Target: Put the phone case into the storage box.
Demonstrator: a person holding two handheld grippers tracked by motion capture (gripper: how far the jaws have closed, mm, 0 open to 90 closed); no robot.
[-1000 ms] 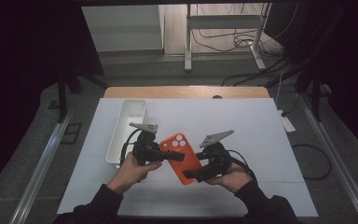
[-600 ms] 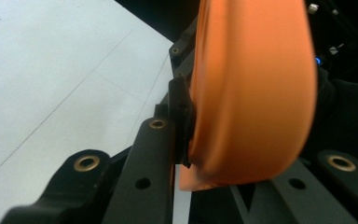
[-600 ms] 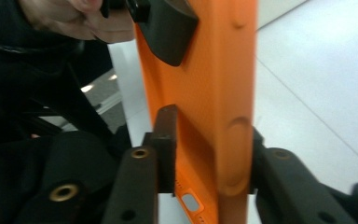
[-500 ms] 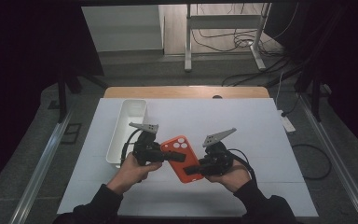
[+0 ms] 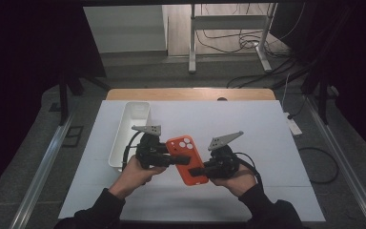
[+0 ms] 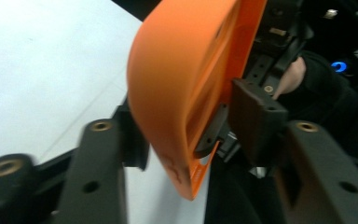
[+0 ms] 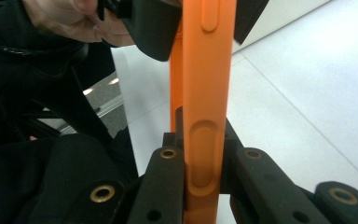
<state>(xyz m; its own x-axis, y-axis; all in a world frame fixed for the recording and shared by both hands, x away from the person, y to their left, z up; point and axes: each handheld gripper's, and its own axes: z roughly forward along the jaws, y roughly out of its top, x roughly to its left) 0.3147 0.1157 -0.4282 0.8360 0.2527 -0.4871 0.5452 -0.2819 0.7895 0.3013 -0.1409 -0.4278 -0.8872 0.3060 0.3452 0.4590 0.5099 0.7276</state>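
Note:
An orange phone case (image 5: 187,160) with camera holes hangs above the white table (image 5: 248,124) between both grippers. My right gripper (image 5: 198,171) is shut on its near end; in the right gripper view the jaws of the right gripper (image 7: 200,154) clamp the case's edge (image 7: 207,70) from both sides. My left gripper (image 5: 178,160) reaches in from the left. Its jaws have just been opening. In the left gripper view the case (image 6: 182,93) stands between the spread jaws of the left gripper (image 6: 193,126), with gaps to the pads.
A long white tray (image 5: 131,126) lies on the table just left of my left hand. A wooden strip (image 5: 186,94) borders the table's far edge. Beyond it are a metal frame and cables on the floor.
The right gripper's jaws have closed onto the case's near end. The left gripper's jaws have spread apart around the case. Both hands stay where they were.

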